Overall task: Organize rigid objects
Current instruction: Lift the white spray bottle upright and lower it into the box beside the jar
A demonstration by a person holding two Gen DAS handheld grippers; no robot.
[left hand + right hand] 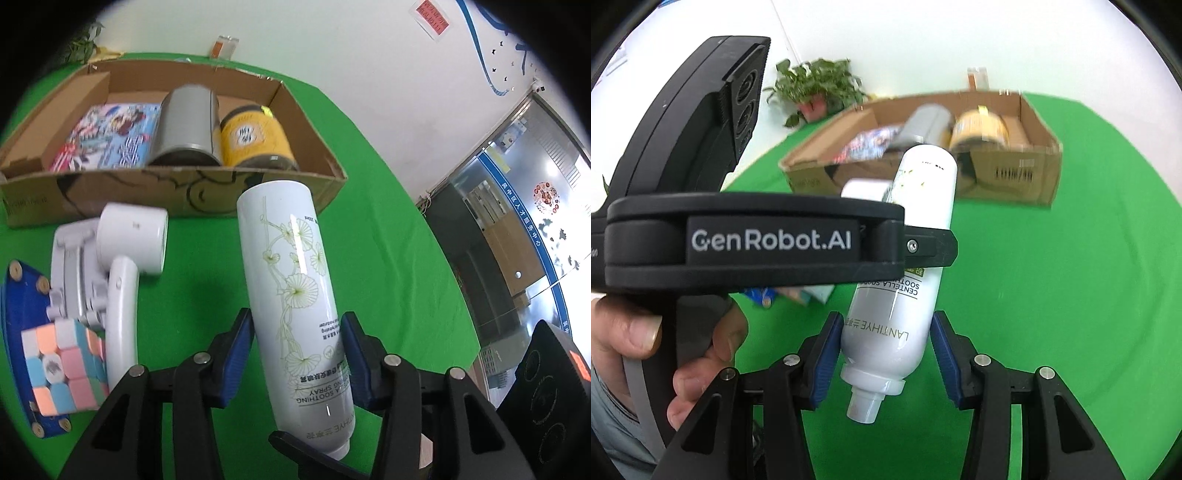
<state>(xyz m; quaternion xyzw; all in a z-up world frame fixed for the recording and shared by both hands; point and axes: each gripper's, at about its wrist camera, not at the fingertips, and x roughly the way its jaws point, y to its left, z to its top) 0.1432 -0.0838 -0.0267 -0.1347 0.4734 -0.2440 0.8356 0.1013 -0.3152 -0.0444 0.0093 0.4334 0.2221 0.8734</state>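
A white spray bottle (291, 295) with a green flower print is held in the air, nozzle end towards the cameras. My left gripper (297, 354) is shut on the spray bottle around its lower half. In the right wrist view the bottle (905, 266) lies between my right gripper's (886, 354) blue pads; the left pad touches it, the right pad stands slightly apart. The left gripper's body (753, 240) crosses that view, clamped on the bottle. A cardboard box (207, 192) behind holds a grey can (188, 122), a yellow jar (255, 140) and a colourful book (110, 136).
On the green tablecloth (369, 240) left of the bottle lie a white handheld device (122, 266), a pastel puzzle cube (62, 365) and a blue case (18, 314). A potted plant (816, 88) stands behind the box by the white wall.
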